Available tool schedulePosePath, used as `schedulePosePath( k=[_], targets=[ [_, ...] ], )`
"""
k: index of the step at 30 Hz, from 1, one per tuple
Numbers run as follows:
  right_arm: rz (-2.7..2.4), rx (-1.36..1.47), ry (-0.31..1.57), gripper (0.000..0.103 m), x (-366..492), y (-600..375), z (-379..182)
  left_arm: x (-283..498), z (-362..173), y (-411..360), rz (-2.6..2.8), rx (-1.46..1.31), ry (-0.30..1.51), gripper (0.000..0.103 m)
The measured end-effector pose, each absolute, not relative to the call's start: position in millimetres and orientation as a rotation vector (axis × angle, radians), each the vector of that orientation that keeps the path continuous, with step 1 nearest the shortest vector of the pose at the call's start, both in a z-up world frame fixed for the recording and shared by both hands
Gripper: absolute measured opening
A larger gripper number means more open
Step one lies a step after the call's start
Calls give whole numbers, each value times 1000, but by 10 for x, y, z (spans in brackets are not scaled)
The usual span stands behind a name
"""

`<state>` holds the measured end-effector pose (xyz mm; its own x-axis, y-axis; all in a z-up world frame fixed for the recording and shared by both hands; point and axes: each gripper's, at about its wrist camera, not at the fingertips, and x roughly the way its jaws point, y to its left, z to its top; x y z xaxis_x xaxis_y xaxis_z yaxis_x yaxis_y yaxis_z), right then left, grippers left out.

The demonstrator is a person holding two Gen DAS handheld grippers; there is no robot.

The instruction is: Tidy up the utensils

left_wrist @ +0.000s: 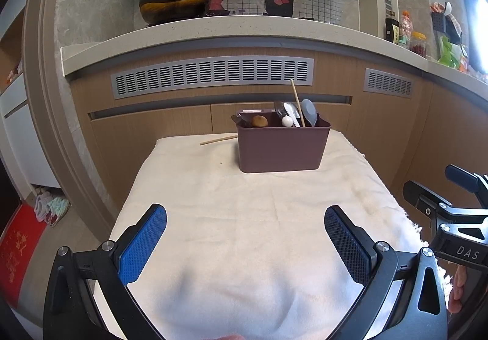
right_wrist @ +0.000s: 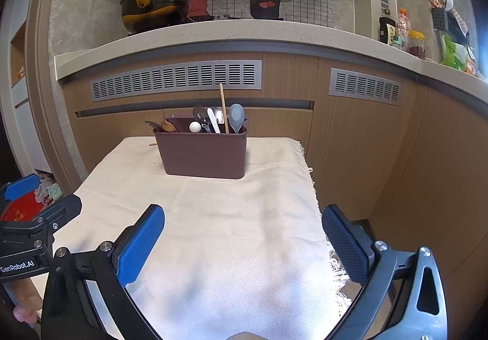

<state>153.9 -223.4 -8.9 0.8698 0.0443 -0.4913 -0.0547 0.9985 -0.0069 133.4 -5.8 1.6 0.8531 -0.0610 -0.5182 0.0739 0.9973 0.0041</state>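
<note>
Two claws, left claw (left_wrist: 245, 244) and right claw (right_wrist: 243, 244), gape empty over woven cloth (left_wrist: 259, 218) before a smooth rectangular bin (left_wrist: 282, 144).

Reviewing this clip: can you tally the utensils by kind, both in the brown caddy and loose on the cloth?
Chopsticks: 2, one upright in the caddy, one lying on the cloth
Grey spoon: 1
White spoon: 1
Clear spoon: 1
Wooden spoon: 1
White ball-ended utensil: 1
Dark utensil at the caddy's left end: 1
Total: 8 visible; the caddy may hide more.
</note>
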Motion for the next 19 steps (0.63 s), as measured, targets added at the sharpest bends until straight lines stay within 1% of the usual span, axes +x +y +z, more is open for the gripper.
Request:
schedulePosePath(
  k=[19],
  targets=[
    [57, -22, 512, 103, 1539, -2238, -84, 1363, -30, -84, -72, 26, 568, 103]
  ],
)
